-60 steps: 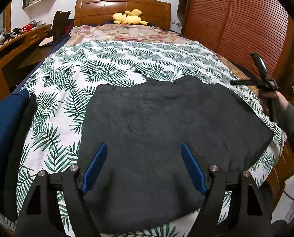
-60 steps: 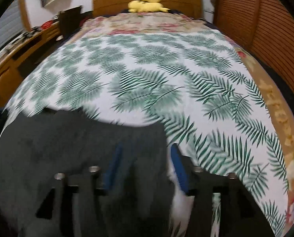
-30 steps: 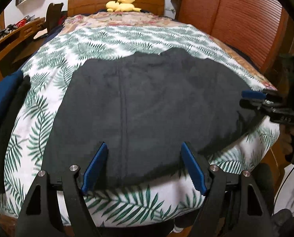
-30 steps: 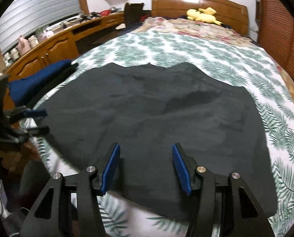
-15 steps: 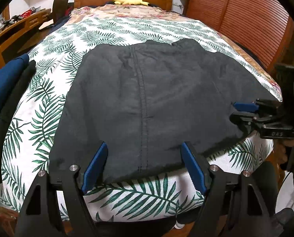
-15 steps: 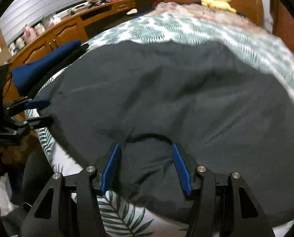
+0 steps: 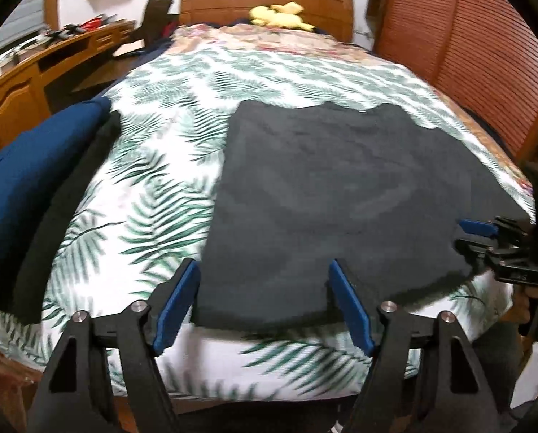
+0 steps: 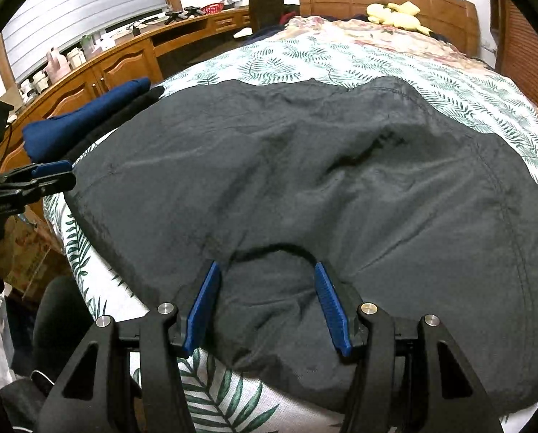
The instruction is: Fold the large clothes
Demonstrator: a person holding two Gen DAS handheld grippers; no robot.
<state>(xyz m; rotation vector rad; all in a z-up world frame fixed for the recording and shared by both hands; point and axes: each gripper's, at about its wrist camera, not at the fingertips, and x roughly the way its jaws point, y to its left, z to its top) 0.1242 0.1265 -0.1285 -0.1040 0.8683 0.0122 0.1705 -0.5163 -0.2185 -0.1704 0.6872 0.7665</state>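
A large dark grey garment (image 7: pixel 341 195) lies spread flat on the fern-print bed cover (image 7: pixel 153 195), reaching the bed's near edge; it fills the right wrist view (image 8: pixel 305 180). My left gripper (image 7: pixel 265 288) is open at the garment's near left corner, its jaws on either side of the hem. My right gripper (image 8: pixel 267 288) is open over the near hem, where a fold of cloth bulges between the jaws. Each gripper shows in the other's view, the right one (image 7: pixel 474 234) at the garment's right edge, the left one (image 8: pixel 52 176) at its left edge.
A folded navy garment (image 7: pixel 34 180) on a black one lies at the bed's left edge. A wooden desk (image 8: pixel 106 68) runs along the left wall. A slatted wooden wardrobe (image 7: pixel 485 54) stands to the right. A yellow plush toy (image 7: pixel 279 16) lies by the headboard.
My left gripper has shifted left along the near hem to the garment's corner. My right gripper has pushed in closer over the hem. Both stayed open.
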